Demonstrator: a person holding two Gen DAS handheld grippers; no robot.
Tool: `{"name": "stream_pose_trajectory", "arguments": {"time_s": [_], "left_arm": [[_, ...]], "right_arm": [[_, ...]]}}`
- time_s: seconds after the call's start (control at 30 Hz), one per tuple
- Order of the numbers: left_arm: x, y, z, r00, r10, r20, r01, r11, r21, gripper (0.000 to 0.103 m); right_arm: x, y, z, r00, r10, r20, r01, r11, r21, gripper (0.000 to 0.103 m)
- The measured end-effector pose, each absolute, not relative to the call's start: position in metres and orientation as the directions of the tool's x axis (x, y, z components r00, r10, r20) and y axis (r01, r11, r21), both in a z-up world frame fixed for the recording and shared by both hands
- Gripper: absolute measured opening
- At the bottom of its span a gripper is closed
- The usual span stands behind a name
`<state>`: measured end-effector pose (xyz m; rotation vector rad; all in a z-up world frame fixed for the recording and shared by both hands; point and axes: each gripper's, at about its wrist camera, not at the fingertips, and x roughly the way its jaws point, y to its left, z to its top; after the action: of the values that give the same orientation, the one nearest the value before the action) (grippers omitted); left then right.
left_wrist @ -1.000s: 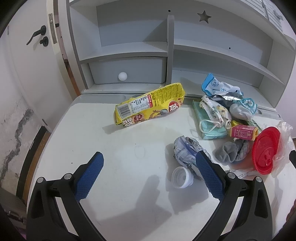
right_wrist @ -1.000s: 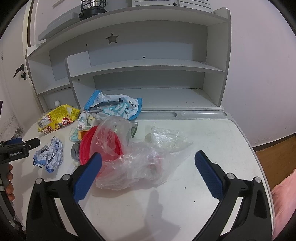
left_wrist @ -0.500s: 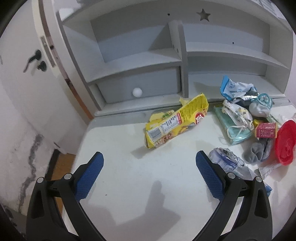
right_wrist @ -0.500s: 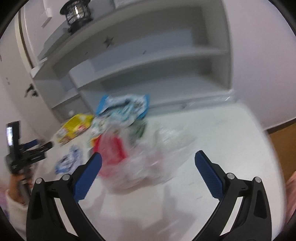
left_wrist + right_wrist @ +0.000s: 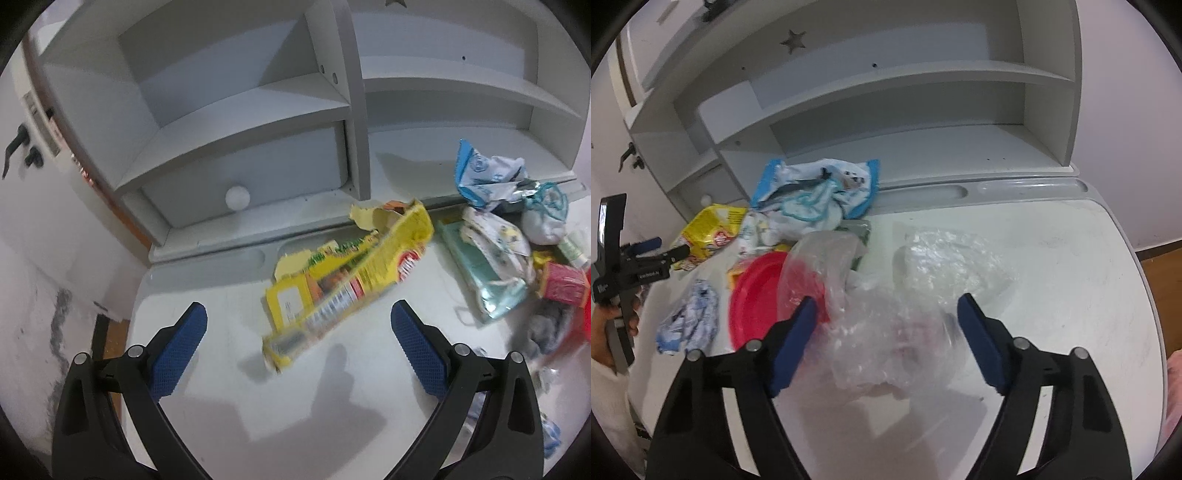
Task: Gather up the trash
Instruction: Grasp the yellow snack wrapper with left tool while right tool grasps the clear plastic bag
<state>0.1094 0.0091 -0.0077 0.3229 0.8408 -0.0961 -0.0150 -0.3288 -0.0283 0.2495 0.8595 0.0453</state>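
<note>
In the left wrist view, the left gripper [image 5: 298, 325] is held spread wide above the white desk [image 5: 207, 398], nothing being caught between its blue pads [image 5: 181, 347]. The torn yellow snack bag [image 5: 347, 273] is seen lying aslant just beyond the fingertips, its near end between them and its far end by the grey pen groove at the foot of the shelf unit [image 5: 258, 110]. Bare desk is left on the near left, up to the rounded left edge. Along the right side a heap is formed by a blue-and-white wrapper [image 5: 484, 177], a pale green pack [image 5: 487, 280] and a small red carton [image 5: 563, 284]. In the right wrist view, the right gripper [image 5: 886, 325] is likewise held spread, its fingers set either side of a crumpled clear plastic bag [image 5: 886, 325] that is draped against a red lid [image 5: 757, 295]; whether the pads touch the film cannot be told. A crumpled blue-and-white paper [image 5: 690, 321] lies near the left edge, close to the other gripper. The far right of the desk [image 5: 1089, 266] is open up to its curved edge.
</note>
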Motion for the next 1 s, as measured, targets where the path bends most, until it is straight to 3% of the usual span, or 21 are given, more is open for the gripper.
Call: {"name": "stream_pose_trajectory", "arguments": {"time_s": [0.1, 0.17, 0.2, 0.23, 0.3, 0.33, 0.4, 0.43, 0.5, 0.63, 0.8, 0.9, 0.93, 0.97, 1.0], "left_arm": [[0.123, 0.004, -0.011, 0.661, 0.036, -0.749, 0.252, 0.930, 0.268, 0.097], [0.128, 0.002, -0.014, 0.654, 0.043, -0.755, 0.274, 0.917, 0.289, 0.095], [0.130, 0.000, -0.016, 0.654, 0.038, -0.756, 0.289, 0.911, 0.295, 0.087], [0.132, -0.002, -0.017, 0.644, 0.026, -0.764, 0.299, 0.911, 0.283, 0.066], [0.133, 0.000, -0.019, 0.620, -0.039, -0.783, 0.336, 0.916, 0.220, 0.055], [0.132, 0.002, -0.019, 0.608, -0.097, -0.788, 0.361, 0.918, 0.165, 0.044], [0.130, 0.008, -0.016, 0.589, -0.174, -0.789, 0.372, 0.925, 0.074, 0.033], [0.129, 0.011, -0.013, 0.597, -0.183, -0.781, 0.364, 0.929, 0.060, 0.007], [0.124, 0.016, -0.003, 0.651, -0.142, -0.746, 0.314, 0.945, 0.095, 0.006], [0.114, 0.027, 0.015, 0.669, -0.186, -0.720, 0.291, 0.956, 0.023, 0.005], [0.093, 0.028, 0.019, 0.672, -0.201, -0.713, 0.292, 0.956, 0.006, 0.005], [0.085, 0.030, 0.019, 0.666, -0.206, -0.716, 0.298, 0.955, 0.002, 0.005], [0.081, 0.033, 0.018, 0.664, -0.208, -0.718, 0.299, 0.954, 0.000, 0.005], [0.079, 0.035, 0.017, 0.664, -0.210, -0.718, 0.300, 0.954, -0.002, 0.005], [0.077, 0.036, 0.017, 0.662, -0.214, -0.719, 0.302, 0.953, -0.006, 0.005]], "right_arm": [[-0.010, -0.340, -0.032, 0.650, 0.102, -0.753, 0.093, 0.973, 0.211, 0.073], [-0.010, -0.347, -0.034, 0.655, 0.121, -0.746, 0.092, 0.967, 0.237, 0.064], [-0.010, -0.350, -0.035, 0.657, 0.138, -0.741, 0.082, 0.964, 0.252, 0.060], [-0.011, -0.350, -0.035, 0.659, 0.144, -0.738, 0.079, 0.963, 0.258, 0.048], [-0.013, -0.353, -0.034, 0.663, 0.162, -0.731, 0.071, 0.959, 0.276, 0.039], [-0.014, -0.353, -0.033, 0.665, 0.167, -0.728, 0.068, 0.957, 0.283, 0.035], [-0.015, -0.353, -0.028, 0.673, 0.174, -0.719, 0.061, 0.956, 0.288, 0.032], [-0.016, -0.353, -0.022, 0.684, 0.179, -0.707, 0.050, 0.956, 0.290, 0.032], [-0.017, -0.353, -0.006, 0.708, 0.186, -0.681, 0.031, 0.956, 0.293, 0.032], [-0.014, -0.345, 0.024, 0.756, 0.165, -0.634, -0.003, 0.969, 0.248, 0.032], [-0.001, -0.324, 0.001, 0.694, 0.199, -0.692, -0.041, 0.970, 0.238, 0.035], [-0.008, -0.318, -0.003, 0.696, 0.172, -0.697, -0.036, 0.978, 0.206, 0.056], [-0.012, -0.318, -0.002, 0.696, 0.185, -0.694, -0.040, 0.975, 0.219, 0.073], [-0.015, -0.319, 0.000, 0.697, 0.201, -0.688, -0.045, 0.970, 0.238, 0.083], [-0.019, -0.321, 0.001, 0.699, 0.220, -0.681, -0.052, 0.965, 0.258, 0.083]]}}
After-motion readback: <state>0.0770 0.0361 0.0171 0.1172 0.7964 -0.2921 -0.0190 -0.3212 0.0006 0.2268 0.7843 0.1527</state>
